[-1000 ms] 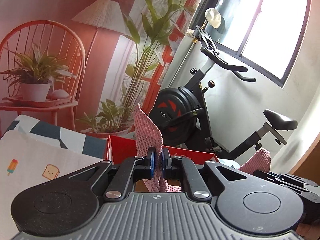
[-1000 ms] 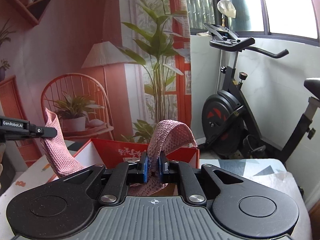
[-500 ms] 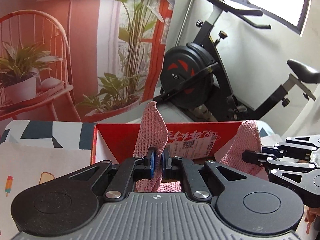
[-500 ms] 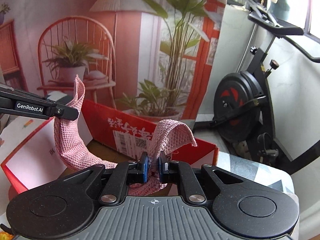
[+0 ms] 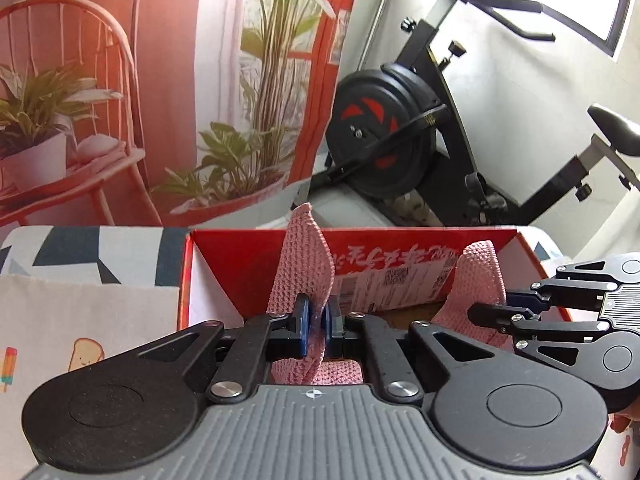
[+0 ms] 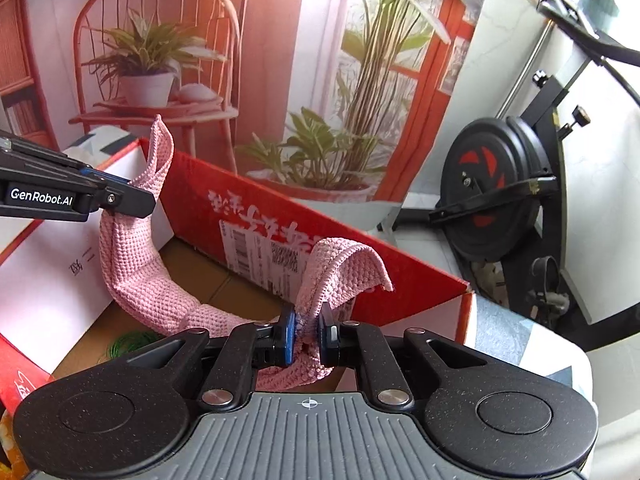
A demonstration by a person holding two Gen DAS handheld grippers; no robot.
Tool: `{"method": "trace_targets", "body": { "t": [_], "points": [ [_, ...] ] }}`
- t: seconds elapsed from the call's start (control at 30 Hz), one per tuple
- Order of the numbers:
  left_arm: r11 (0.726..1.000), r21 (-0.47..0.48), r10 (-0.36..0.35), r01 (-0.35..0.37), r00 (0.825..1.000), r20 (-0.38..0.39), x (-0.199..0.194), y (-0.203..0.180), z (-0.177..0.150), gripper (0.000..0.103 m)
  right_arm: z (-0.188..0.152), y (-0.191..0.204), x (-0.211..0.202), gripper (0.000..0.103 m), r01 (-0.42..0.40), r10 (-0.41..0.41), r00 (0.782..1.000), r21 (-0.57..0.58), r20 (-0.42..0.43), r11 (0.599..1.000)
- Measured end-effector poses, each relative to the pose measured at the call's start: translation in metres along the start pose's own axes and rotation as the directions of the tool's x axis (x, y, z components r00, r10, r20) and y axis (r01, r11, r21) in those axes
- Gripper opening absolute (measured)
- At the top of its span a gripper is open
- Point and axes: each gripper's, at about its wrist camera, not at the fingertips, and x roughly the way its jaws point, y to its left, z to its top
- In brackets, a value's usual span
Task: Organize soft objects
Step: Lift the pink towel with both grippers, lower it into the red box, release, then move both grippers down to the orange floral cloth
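Observation:
A pink knitted cloth (image 5: 304,264) hangs between both grippers over an open red cardboard box (image 5: 248,264). My left gripper (image 5: 318,322) is shut on one end of it. My right gripper (image 6: 306,338) is shut on the other end (image 6: 340,268). In the right wrist view the cloth (image 6: 140,276) sags down into the box (image 6: 400,276), and the left gripper (image 6: 120,200) pinches it at the left. In the left wrist view the right gripper (image 5: 486,314) shows at the right, holding its end (image 5: 476,276).
The box stands on a table with a patterned cloth (image 5: 80,312). A green coil (image 6: 128,342) lies on the box floor. An exercise bike (image 5: 392,140) and a printed backdrop with chair and plants (image 5: 100,92) stand behind.
Both grippers have tilted down and lowered the cloth toward the box. The box interior now fills more of both views, and the cloth's middle sags inside it.

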Motion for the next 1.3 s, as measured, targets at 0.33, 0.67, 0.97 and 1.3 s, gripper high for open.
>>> {"method": "trace_targets", "body": {
  "t": [0.33, 0.67, 0.97, 1.3],
  "points": [
    [0.998, 0.041, -0.043, 0.041, 0.998, 0.054, -0.024, -0.005, -0.002, 0.051, -0.016, -0.008, -0.021, 0.036, 0.014, -0.019, 0.999, 0.087, 0.051, 0.996],
    [0.997, 0.072, 0.0, -0.007, 0.994, 0.108, -0.084, -0.007, -0.036, 0.051, -0.054, -0.003, -0.096, 0.037, -0.013, -0.031, 0.972, 0.185, 0.235, 0.983],
    [0.997, 0.073, -0.006, -0.004, 0.991, 0.136, -0.136, -0.004, -0.088, 0.051, -0.104, 0.021, -0.163, 0.038, -0.081, -0.025, 0.929, 0.27, 0.368, 0.959],
    [0.996, -0.075, -0.04, 0.045, 0.997, 0.059, -0.148, 0.003, -0.151, 0.051, -0.162, 0.05, -0.174, 0.038, -0.113, 0.006, 0.939, 0.294, 0.344, 0.949]
  ]
}}
